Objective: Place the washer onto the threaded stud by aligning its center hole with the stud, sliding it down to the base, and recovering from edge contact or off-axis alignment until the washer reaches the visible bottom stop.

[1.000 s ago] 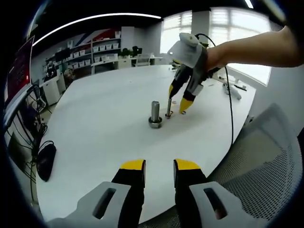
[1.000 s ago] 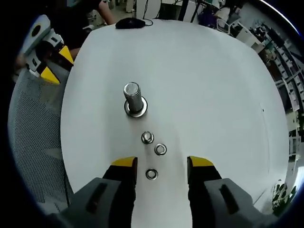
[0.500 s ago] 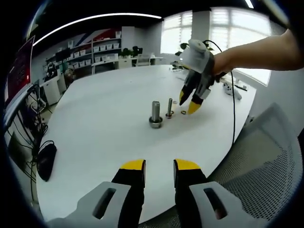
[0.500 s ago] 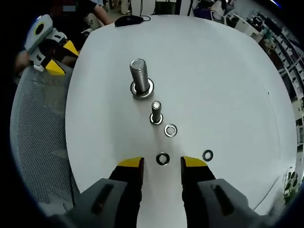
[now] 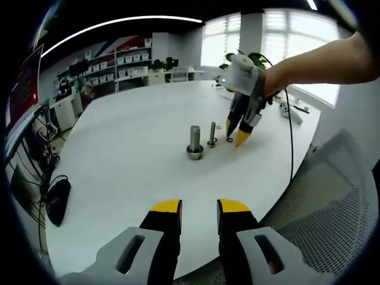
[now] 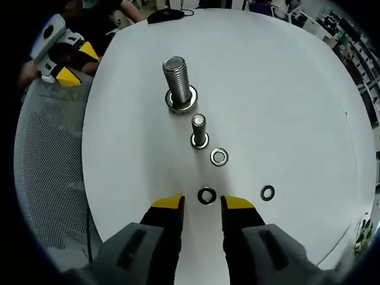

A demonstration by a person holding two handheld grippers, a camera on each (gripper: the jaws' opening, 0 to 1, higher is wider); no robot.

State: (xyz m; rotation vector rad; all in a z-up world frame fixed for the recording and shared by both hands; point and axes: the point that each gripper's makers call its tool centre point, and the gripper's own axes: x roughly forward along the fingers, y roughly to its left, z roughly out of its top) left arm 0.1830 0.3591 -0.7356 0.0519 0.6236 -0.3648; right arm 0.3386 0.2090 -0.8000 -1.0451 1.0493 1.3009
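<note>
In the left gripper view, the left gripper (image 5: 199, 208) sits low at the near edge of a smooth, rounded white table (image 5: 119, 160), its yellow-tipped jaws standing apart with nothing between them. Mid-table stands a large threaded stud (image 5: 194, 142), bright metal on a flanged base, with a thinner small stud (image 5: 212, 135) just to its right. Farther right, the right gripper (image 5: 237, 134), held by a person's bare arm (image 5: 314, 62), points down at the tabletop beside a dark ring, a washer (image 5: 229, 140), lying flat. A grey mesh chair (image 5: 332, 196) stands at near right. In the right gripper view, the right gripper's (image 6: 201, 205) jaws are narrowly apart, clamping nothing; the washer (image 6: 206, 195) lies flat on the table just beyond the tips, between them. A second washer (image 6: 219, 157) lies beyond it, a third washer (image 6: 268, 192) to the right. The small stud (image 6: 199, 130) and the ribbed large stud (image 6: 177, 83) stand upright farther on, in line. The left gripper (image 6: 59, 53) shows at far left.
</note>
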